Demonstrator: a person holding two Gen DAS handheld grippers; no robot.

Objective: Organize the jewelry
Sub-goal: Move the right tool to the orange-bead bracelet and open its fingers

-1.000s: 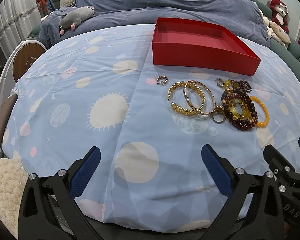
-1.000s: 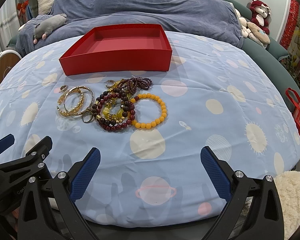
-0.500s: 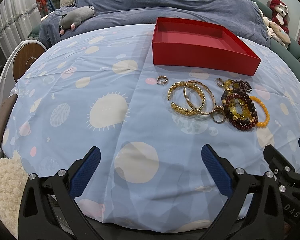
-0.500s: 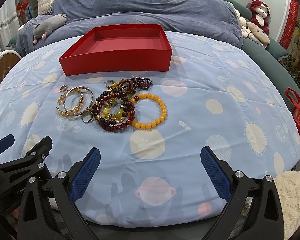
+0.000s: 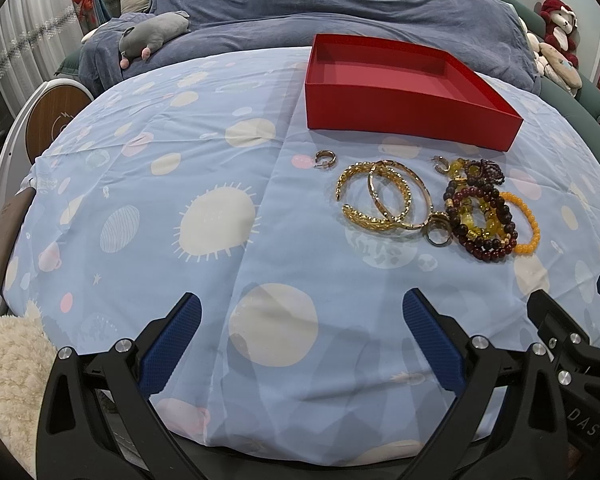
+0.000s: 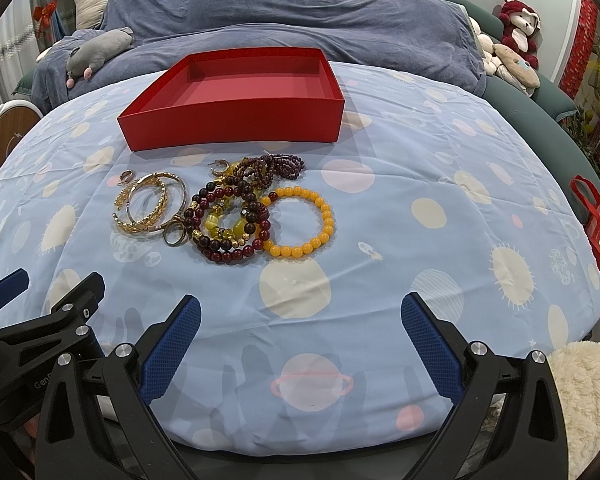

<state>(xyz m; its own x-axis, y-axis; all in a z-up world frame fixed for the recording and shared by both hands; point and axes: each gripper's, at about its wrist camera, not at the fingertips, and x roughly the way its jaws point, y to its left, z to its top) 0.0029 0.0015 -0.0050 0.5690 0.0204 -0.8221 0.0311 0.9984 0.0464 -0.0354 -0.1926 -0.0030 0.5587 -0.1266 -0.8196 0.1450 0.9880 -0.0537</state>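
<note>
Left gripper (image 5: 300,340) wide, nothing held; right gripper (image 6: 300,340) wide too, empty. Both low over blue sheet (image 6: 420,208). Jewelry heap at 1 o'clock in left view, 11 in right: gold bangles (image 5: 384,196), dark bead bracelets (image 6: 228,224), orange bracelet (image 6: 300,222) overlapping, hard to count. Red box (image 6: 236,128) beyond at 12, empty. Small hoop earring (image 5: 325,158) just apart.

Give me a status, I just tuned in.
Left gripper and right gripper open, empty. Jewelry pile on the sheet, red box empty behind it. Nothing in the way.
</note>
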